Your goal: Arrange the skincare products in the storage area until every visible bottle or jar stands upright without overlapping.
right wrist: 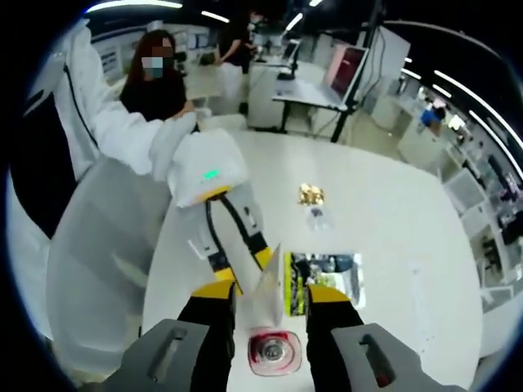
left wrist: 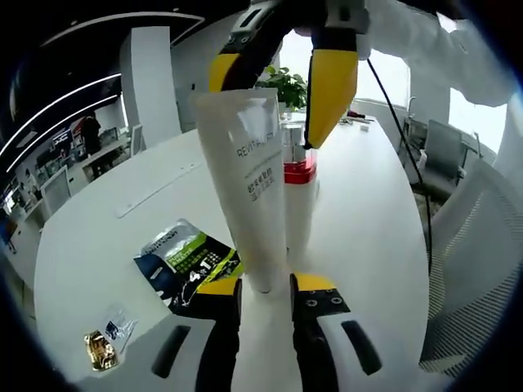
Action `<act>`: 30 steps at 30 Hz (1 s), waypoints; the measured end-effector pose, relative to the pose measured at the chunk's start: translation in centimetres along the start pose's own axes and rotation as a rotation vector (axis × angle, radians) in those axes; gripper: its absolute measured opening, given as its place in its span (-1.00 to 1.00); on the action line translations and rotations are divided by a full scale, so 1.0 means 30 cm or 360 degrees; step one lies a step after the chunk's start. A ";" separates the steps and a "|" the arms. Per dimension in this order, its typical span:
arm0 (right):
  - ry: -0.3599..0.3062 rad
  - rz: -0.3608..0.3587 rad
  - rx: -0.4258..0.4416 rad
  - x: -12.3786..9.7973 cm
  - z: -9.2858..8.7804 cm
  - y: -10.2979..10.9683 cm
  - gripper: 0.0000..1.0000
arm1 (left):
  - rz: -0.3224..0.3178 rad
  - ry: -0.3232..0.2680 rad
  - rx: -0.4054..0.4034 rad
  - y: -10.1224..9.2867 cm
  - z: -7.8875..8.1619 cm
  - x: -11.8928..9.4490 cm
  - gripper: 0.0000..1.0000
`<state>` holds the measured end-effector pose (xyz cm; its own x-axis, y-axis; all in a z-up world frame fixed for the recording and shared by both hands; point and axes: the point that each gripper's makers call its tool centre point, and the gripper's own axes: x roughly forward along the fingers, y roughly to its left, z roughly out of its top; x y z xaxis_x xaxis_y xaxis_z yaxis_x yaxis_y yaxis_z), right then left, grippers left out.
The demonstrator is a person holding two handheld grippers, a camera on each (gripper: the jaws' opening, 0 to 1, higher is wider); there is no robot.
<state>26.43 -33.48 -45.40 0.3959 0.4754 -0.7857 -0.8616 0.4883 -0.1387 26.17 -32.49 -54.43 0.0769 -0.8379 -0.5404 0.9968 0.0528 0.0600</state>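
- The left claw (left wrist: 265,296) is sitting at 6 o'clock in the left gripper view, its yellow-tipped jaws standing narrow on either side of the cap end of a white squeeze tube (left wrist: 245,184); whether the pads are pressing the cap cannot be told.
- The tube is standing cap-down on the white table (left wrist: 98,237), its long axis running upright from 6 toward 12 o'clock and widening to a flat crimped top.
- The right claw (left wrist: 282,82) is reaching down from 12 o'clock in that view, one yellow finger on each side of the tube's crimped end, apparently pinching it.
- In the right gripper view the right claw (right wrist: 265,302) is straddling that thin crimped edge (right wrist: 268,286), jaws narrow; the left claw (right wrist: 241,253) is showing beyond it at 11 o'clock.
- A clear bottle with a red collar (left wrist: 300,167) is standing upright just behind the tube, touching or nearly so; its red-rimmed top (right wrist: 274,353) is lying at 6 o'clock under the right claw.
- Judgement: both claws are steadying the tube; release turns on keeping the axis vertical and clear of the bottle.
- Materials: the tube is matte, soft plastic with grey lettering; the bottle is rigid and glossy.
- A green-and-black sachet (left wrist: 188,257) is lying flat at 8 o'clock; a gold-foil packet (left wrist: 102,349) is lying further out.
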 end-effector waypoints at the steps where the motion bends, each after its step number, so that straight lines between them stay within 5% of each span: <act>1: -0.0011 -0.0007 0.0006 -0.002 0.001 0.003 -0.40 | 0.0008 0.0001 -0.0002 0.001 0.003 -0.010 -0.59; 4: -0.0033 -0.0020 0.0018 -0.006 0.000 0.022 -0.45 | 0.0004 0.0011 -0.0031 -0.001 0.000 -0.036 -0.56; 19: -0.0208 -0.0300 0.0177 -0.058 -0.009 0.024 0.32 | 0.0142 -0.0046 -0.0103 0.024 0.056 -0.186 -0.18; 23: -0.0229 -0.0379 0.0205 -0.068 -0.025 0.039 0.59 | 0.0119 -0.0122 -0.0149 0.006 0.085 -0.210 0.15; 30: -0.0302 -0.0463 0.0348 -0.113 -0.049 0.043 0.76 | 0.0120 -0.0129 -0.0142 -0.013 0.097 -0.229 0.24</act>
<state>23.51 -35.53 -43.82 0.6824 0.4110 -0.6045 -0.6251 0.7567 -0.1912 25.21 -28.32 -48.28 0.1535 -0.8708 -0.4671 0.9865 0.1626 0.0211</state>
